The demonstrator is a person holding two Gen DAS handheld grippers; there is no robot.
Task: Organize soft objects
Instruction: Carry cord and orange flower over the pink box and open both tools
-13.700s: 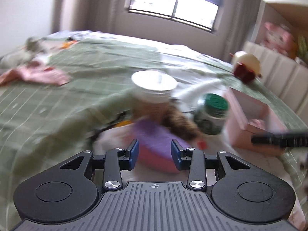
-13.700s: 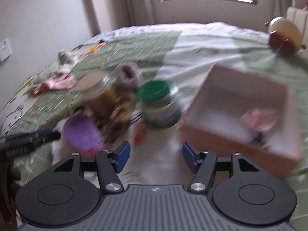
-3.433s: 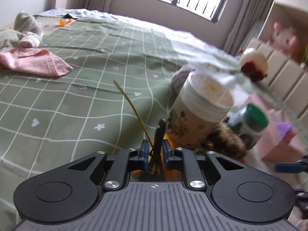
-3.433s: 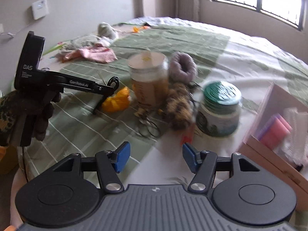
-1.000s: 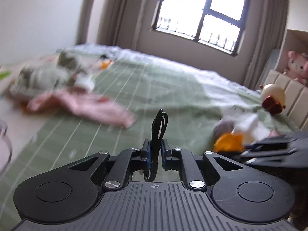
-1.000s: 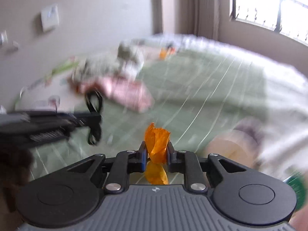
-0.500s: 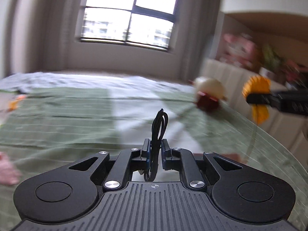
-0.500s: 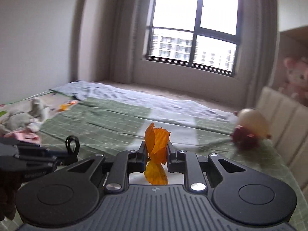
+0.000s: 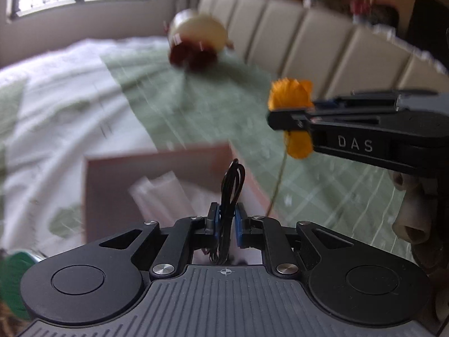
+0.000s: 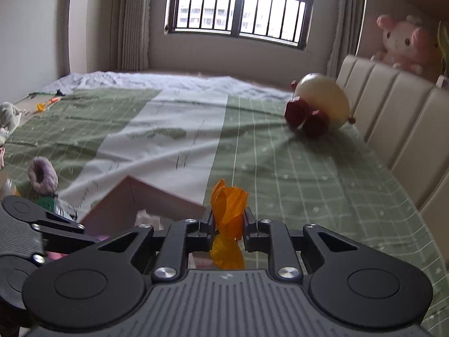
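My left gripper is shut on a black elastic loop and holds it above the pink box, which has pale items inside. My right gripper is shut on an orange fabric flower; in the left wrist view that flower hangs right of and beyond the box, a thin stem trailing below. The pink box's far corner lies just ahead and left of my right gripper. A purple scrunchie lies on the bed to the left.
A cream and dark-red plush sits on the green checked bedspread near the padded headboard. A green-lidded jar stands left of the box. A pink plush toy sits on the shelf.
Both grippers have swung over towards the pink box. The left one now looks down on the box, with the right gripper and flower close at its right.
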